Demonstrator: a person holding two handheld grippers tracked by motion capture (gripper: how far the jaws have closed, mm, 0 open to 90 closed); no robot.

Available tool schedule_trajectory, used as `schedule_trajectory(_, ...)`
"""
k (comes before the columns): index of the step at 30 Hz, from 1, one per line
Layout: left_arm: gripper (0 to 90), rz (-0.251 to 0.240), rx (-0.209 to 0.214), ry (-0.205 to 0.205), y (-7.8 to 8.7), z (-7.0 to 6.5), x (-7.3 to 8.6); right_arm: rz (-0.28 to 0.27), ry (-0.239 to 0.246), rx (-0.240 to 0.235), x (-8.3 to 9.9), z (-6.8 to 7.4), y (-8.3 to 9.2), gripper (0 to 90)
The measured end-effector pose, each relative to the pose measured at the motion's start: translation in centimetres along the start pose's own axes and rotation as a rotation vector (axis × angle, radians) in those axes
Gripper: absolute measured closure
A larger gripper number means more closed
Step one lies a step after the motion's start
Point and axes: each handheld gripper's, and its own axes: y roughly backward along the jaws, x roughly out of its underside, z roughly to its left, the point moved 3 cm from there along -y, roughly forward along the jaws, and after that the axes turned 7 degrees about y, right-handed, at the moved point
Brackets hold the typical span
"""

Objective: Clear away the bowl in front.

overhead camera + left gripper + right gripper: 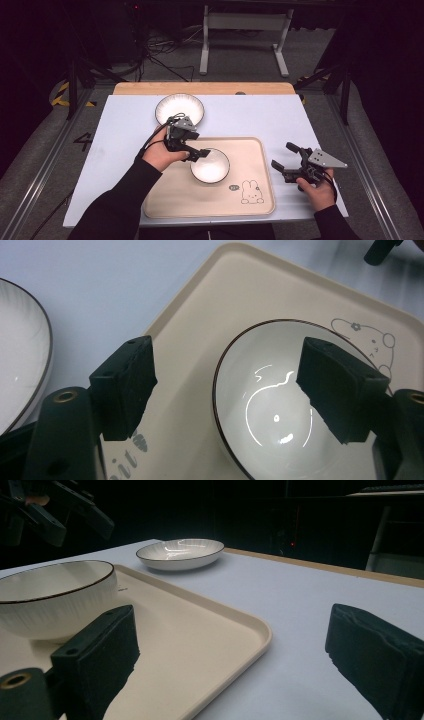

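A white bowl (pixel 210 166) with a dark rim stands in the beige tray (pixel 250 150), left of its middle. My left gripper (pixel 199 153) hovers over the bowl's left rim with its jaws apart. In the left gripper view the bowl (pixel 275 415) lies below the left gripper (pixel 225 350), its near rim between the pads and neither pad touching it. My right gripper (pixel 281 155) is open just right of the tray, with nothing in it. The right gripper (pixel 232 617) looks low across the tray's edge (pixel 190 630) toward the bowl (pixel 55 595).
A shallow white plate (pixel 179 109) sits on the pale table mat (pixel 125 130) behind the tray, close to my left hand. The tray has a rabbit drawing (pixel 251 192) at its near right corner. A wooden strip (pixel 210 88) runs along the table's far edge.
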Motion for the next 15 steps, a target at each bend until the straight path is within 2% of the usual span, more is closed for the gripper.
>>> schedule_trajectory(10, 15.7, -0.037, 0.002, -0.002, 2.0, -0.3, 1.8, 0.005, -0.001, 0.001, 0.0, 0.0, 0.0, 6.7)
schedule_trajectory(15, 13.3, -0.053, -0.012, -0.012, 3.1, -0.2, 3.1, 0.007, 0.0, 0.0, 0.0, 0.0, -0.1, 6.7)
